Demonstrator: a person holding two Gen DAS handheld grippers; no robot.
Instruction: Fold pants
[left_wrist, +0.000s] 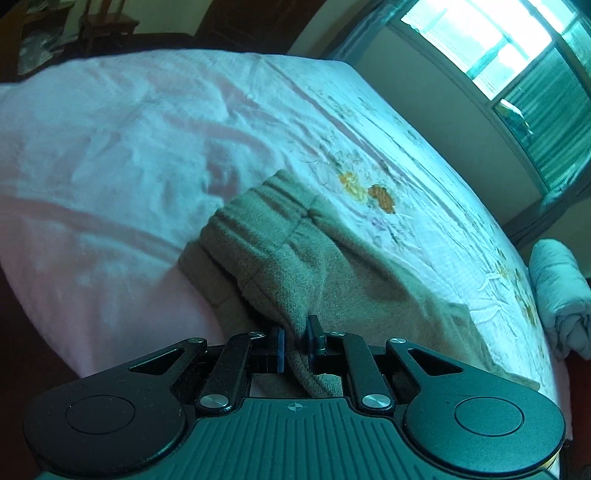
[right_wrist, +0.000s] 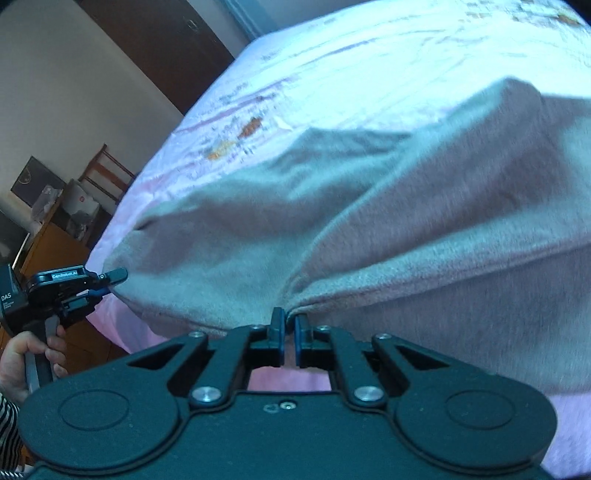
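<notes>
Premises: a bedroom in a private home. A bed with a wrinkled pink sheet bearing embroidered flowers fills both views. A window with louvred shutters stands beside it. A rolled blanket lies at the bed's edge. A wooden chair, a cluttered wooden cabinet and a dark door line the plain walls.

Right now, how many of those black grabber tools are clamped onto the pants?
2. The left gripper pinches the pants near the waistband end, at the bed's edge. The right gripper pinches the cloth's near edge further along. Both appear in the right wrist view.
</notes>
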